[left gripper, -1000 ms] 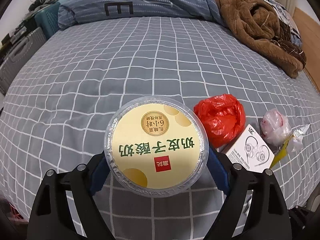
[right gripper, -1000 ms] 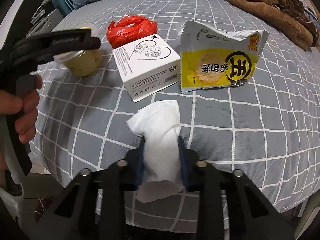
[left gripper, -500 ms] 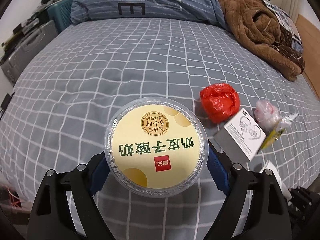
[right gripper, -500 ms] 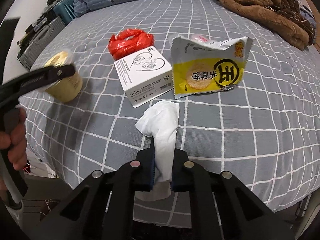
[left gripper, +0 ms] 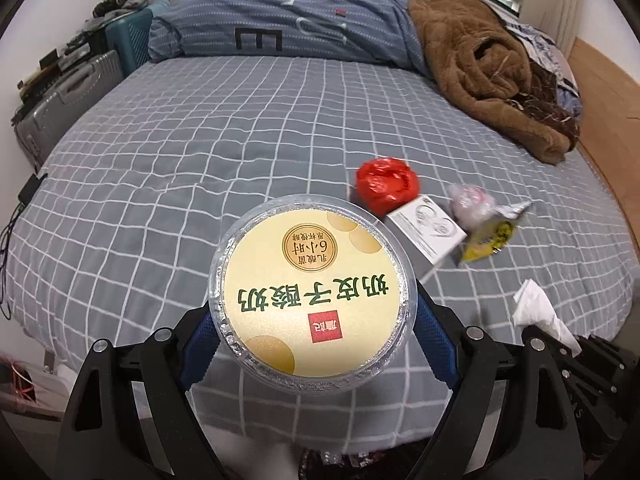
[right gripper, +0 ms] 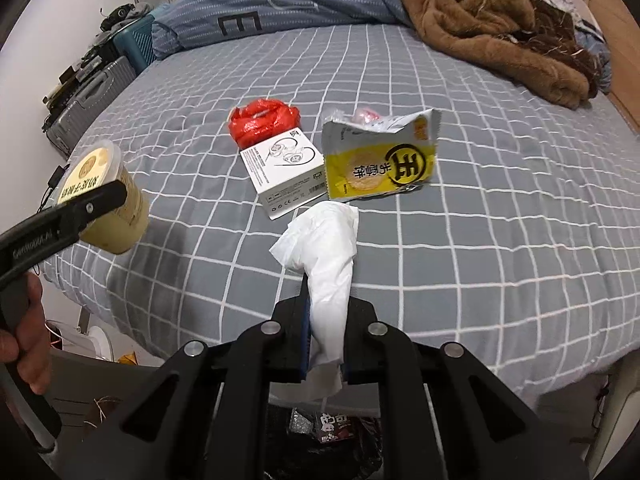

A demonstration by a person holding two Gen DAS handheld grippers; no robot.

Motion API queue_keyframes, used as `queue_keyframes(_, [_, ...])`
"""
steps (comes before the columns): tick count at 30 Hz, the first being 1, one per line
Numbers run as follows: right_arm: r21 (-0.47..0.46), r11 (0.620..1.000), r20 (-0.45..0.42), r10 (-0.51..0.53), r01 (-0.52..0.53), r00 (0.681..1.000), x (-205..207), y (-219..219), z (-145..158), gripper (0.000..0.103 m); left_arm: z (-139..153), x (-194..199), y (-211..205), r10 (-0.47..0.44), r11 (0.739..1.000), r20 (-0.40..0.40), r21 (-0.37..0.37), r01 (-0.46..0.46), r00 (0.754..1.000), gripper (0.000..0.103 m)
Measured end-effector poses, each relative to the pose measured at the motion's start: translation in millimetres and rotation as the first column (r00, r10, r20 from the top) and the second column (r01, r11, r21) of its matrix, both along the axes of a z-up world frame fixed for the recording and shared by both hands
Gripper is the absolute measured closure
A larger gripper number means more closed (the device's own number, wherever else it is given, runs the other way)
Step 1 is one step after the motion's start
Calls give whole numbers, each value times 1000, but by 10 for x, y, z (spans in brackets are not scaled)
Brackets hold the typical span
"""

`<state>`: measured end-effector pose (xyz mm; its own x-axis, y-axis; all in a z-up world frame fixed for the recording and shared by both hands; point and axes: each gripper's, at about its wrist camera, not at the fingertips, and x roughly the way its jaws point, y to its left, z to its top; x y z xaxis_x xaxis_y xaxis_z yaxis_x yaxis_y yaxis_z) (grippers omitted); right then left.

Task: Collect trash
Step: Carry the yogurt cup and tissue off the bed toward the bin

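Note:
My left gripper [left gripper: 312, 320] is shut on a round yogurt cup [left gripper: 312, 296] with a yellow foil lid, lifted above the bed; the same yogurt cup [right gripper: 106, 196] shows at the left of the right wrist view. My right gripper [right gripper: 325, 320] is shut on a crumpled white tissue [right gripper: 324, 248], raised off the bed. On the grey checked bedsheet [right gripper: 500, 240] lie a red plastic bag [right gripper: 262, 120], a white earphone box [right gripper: 286, 172], a yellow snack wrapper [right gripper: 380, 164] and a small clear bag with pink inside [left gripper: 470, 204].
A brown fleece garment [right gripper: 496, 20] and a blue striped duvet [left gripper: 288, 28] lie at the bed's far end. Suitcases [left gripper: 64, 96] stand left of the bed. Below the bed's near edge is a dark bin bag with trash [right gripper: 332, 432]. A hand [right gripper: 24, 336] grips the left tool.
Both grippers have risen and drawn back from the bed with their loads. The right jaws squeezed tighter on the tissue. The trash on the bed looks smaller and farther.

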<state>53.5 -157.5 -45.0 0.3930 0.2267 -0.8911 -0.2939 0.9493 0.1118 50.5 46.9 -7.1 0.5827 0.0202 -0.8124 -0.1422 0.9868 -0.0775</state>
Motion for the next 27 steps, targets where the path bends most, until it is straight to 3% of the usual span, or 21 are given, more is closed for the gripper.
queue_keyframes(13, [-23,1000,78,7,-6,997,-532,-43,460,93,271,-635,-90,-2,1000,19,3,2,1000,20])
queue_keyframes(27, [-12,1000,92,12,-11,996,-1082,-46,594,93,297,-1269,-203,-23,1000,15,9,23,1000,20])
